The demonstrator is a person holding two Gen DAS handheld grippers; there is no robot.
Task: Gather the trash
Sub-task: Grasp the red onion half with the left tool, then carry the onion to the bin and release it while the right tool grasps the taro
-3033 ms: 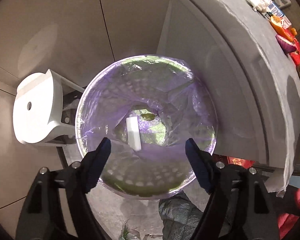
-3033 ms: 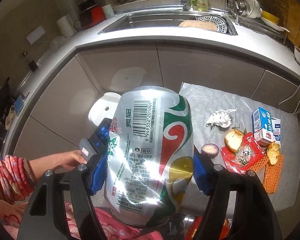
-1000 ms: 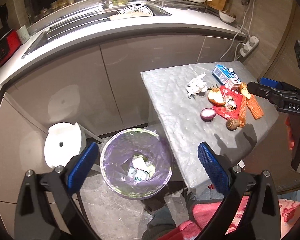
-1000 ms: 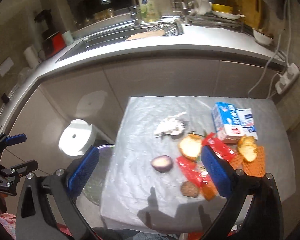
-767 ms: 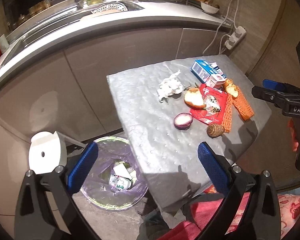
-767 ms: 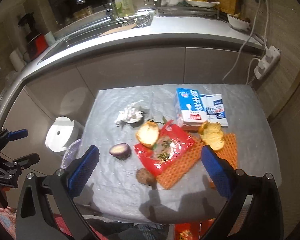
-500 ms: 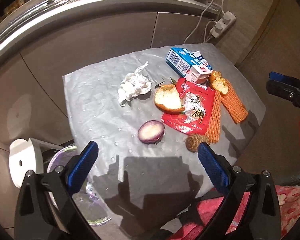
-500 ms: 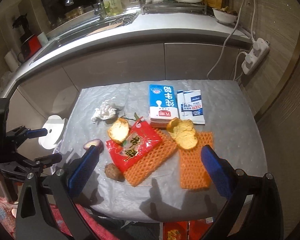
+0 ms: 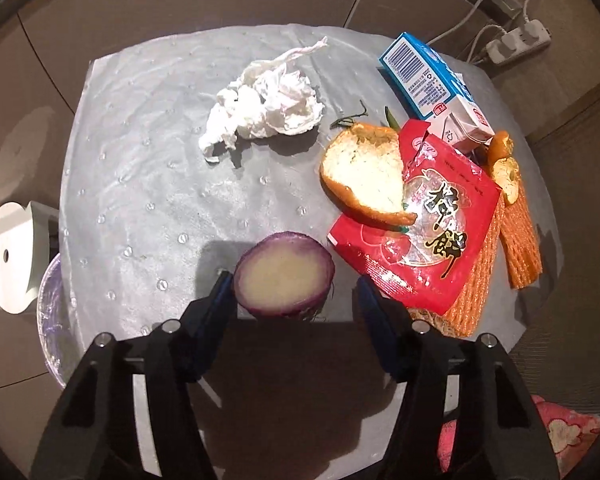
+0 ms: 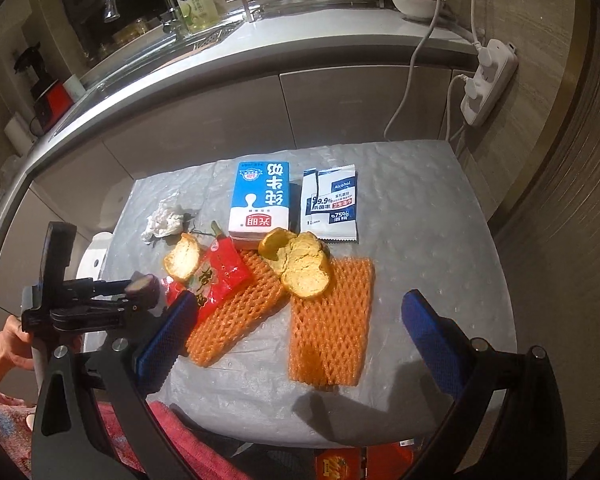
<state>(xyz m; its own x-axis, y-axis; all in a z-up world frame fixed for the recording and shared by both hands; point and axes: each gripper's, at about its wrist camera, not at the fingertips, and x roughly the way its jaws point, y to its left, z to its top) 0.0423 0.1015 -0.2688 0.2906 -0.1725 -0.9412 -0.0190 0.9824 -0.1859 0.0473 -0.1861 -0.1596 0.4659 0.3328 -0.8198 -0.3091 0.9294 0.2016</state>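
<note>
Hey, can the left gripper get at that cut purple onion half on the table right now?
Probably yes. The left gripper has just been closing with the onion half between its fingers, one pad about at its side, a gap at the other. Nothing blocks it.

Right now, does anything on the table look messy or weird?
Yes. The whole grey padded table is strewn with rubbish: a crumpled white tissue, a blue milk carton lying on its side, a torn-open alcohol wipe packet, orange peels, a red snack wrapper and a cut purple onion half.
</note>
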